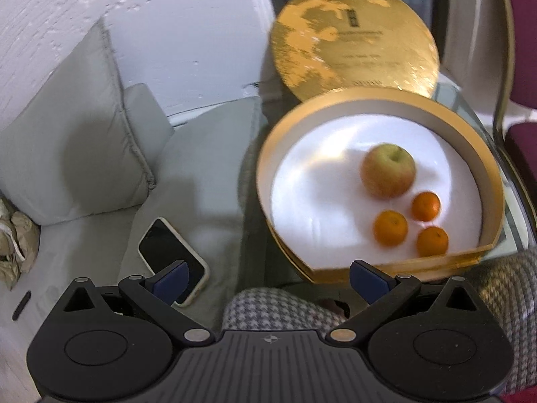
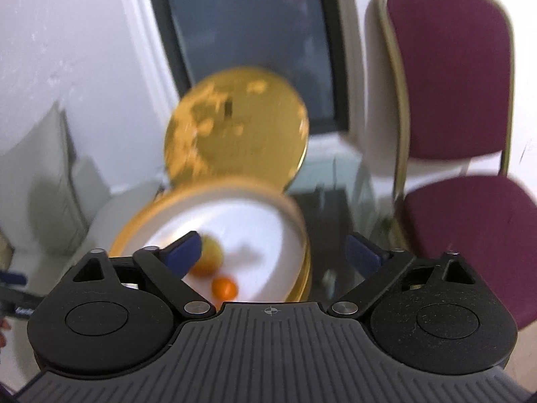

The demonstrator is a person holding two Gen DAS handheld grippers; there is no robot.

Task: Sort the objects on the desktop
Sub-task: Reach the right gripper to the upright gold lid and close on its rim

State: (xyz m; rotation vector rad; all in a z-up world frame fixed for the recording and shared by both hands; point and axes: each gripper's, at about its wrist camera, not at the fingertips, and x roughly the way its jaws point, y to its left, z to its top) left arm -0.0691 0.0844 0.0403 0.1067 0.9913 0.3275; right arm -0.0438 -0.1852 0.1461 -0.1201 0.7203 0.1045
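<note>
The apple [image 1: 388, 171] sits right of centre in the left wrist view, inside a round gold box [image 1: 483, 168] with a white floor, and three small oranges [image 1: 390, 228] lie just below it toward the lower right, near one another. With the fruit gathered in one walled container it cannot roll off, which fits what a sorted desktop would look like, though whether more is meant to join it cannot be judged from here. The gold lid [image 1: 355, 37] stands tilted behind the box at upper centre, apparently propped there so the opening stays free. The box rests on a glass table [image 1: 470, 107]. A phone [image 1: 173, 258] lies apart at lower left on a grey sofa [image 1: 201, 154], outside the box. The left gripper [image 1: 268, 280] hangs over the box's near rim with its jaws spread wide and nothing between them. The right gripper [image 2: 273, 253] is likewise wide apart and empty, pointed at the box, its view blurred. A maroon chair [image 2: 453, 100] fills the right.
</note>
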